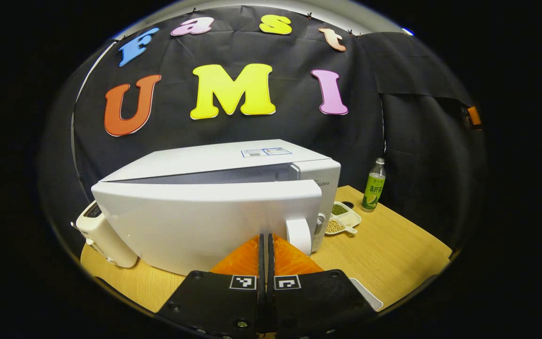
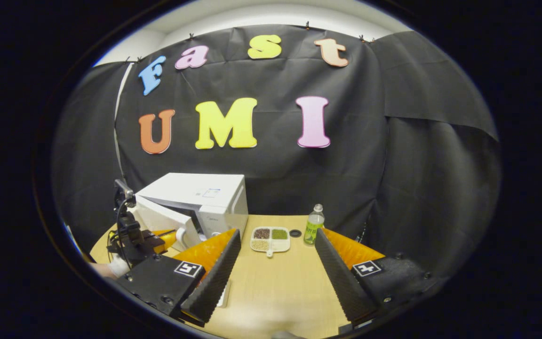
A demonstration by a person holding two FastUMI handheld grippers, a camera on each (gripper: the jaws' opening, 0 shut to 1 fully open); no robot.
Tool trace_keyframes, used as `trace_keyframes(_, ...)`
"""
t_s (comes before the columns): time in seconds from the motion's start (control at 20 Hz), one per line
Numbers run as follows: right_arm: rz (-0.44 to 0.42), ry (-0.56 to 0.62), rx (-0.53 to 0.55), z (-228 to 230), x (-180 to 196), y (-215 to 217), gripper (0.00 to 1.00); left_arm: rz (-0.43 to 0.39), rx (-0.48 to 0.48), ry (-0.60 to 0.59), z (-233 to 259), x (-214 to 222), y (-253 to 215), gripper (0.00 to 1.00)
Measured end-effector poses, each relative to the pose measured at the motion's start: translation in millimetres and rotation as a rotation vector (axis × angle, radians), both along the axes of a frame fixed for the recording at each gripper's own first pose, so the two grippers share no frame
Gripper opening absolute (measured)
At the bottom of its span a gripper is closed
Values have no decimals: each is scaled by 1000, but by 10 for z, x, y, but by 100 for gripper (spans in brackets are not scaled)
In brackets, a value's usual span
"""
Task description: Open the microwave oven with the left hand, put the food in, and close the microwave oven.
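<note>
Two fingers of the left gripper (image 1: 266, 240) are pressed together with nothing between them, just in front of the microwave oven's door (image 1: 205, 221), which stands slightly ajar beside its white handle (image 1: 298, 235). A white toaster (image 1: 104, 235) sits at the microwave oven's (image 2: 200, 205) left side. To the right on the wooden table (image 2: 275, 282) lie a divided dish of beans (image 2: 270, 239), a black ring (image 2: 295, 232) and a green bottle (image 2: 314, 224). The right gripper (image 2: 278, 242) hangs spread wide over the table, holding nothing.
</note>
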State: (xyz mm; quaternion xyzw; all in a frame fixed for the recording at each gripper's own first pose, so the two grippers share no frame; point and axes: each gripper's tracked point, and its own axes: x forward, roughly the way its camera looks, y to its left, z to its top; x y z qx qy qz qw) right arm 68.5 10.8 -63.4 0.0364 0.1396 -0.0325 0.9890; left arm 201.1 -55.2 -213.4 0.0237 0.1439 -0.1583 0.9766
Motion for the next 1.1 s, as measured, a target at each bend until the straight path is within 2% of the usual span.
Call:
trace_keyframes(0.15,-20,11,-4,-33,-17,-69,92,1,-15,2,-10,119,-39,0)
trace_keyframes(0.2,-26,16,-3,-54,-16,-91,100,0,-19,4,-25,151,-54,0)
trace_keyframes(0.25,-30,24,1,-72,-18,-95,92,1,-22,3,-28,184,-64,0)
trace_keyframes(0.4,-42,34,3,-103,-25,-119,92,8,-33,15,-89,265,-80,0)
trace_keyframes(0.45,-47,34,-5,-98,-27,-130,100,10,-40,18,-110,291,-83,0)
trace_keyframes(0.5,-51,33,-12,-88,-26,-143,92,12,-45,21,-115,318,-91,0)
trace_keyframes(0.55,-55,34,-17,-88,-21,-155,100,13,-49,22,-129,342,-102,0)
trace_keyframes(0.6,-57,37,-18,-90,-24,-159,92,16,-50,26,-145,362,-105,0)
trace_keyframes(0.65,-57,39,-17,-100,-23,-160,100,18,-50,30,-148,385,-112,0)
trace_keyframes(0.7,-57,42,-15,-100,-20,-157,92,18,-53,30,-154,394,-113,0)
trace_keyframes(0.85,-55,49,-11,-125,24,-152,92,10,-57,31,-153,390,-112,0)
trace_keyframes(0.9,-53,50,-10,-126,43,-145,100,10,-56,32,-157,391,-114,0)
trace_keyframes(0.95,-49,50,-11,-124,55,-130,100,11,-55,31,-158,391,-111,0)
trace_keyframes(1.0,-45,49,-15,-112,62,-119,92,12,-55,30,-153,398,-111,0)
trace_keyframes(1.05,-41,47,-19,-103,79,-111,100,13,-57,32,-158,406,-109,0)
trace_keyframes(1.1,-39,46,-23,-95,93,-104,100,13,-59,33,-161,404,-106,0)
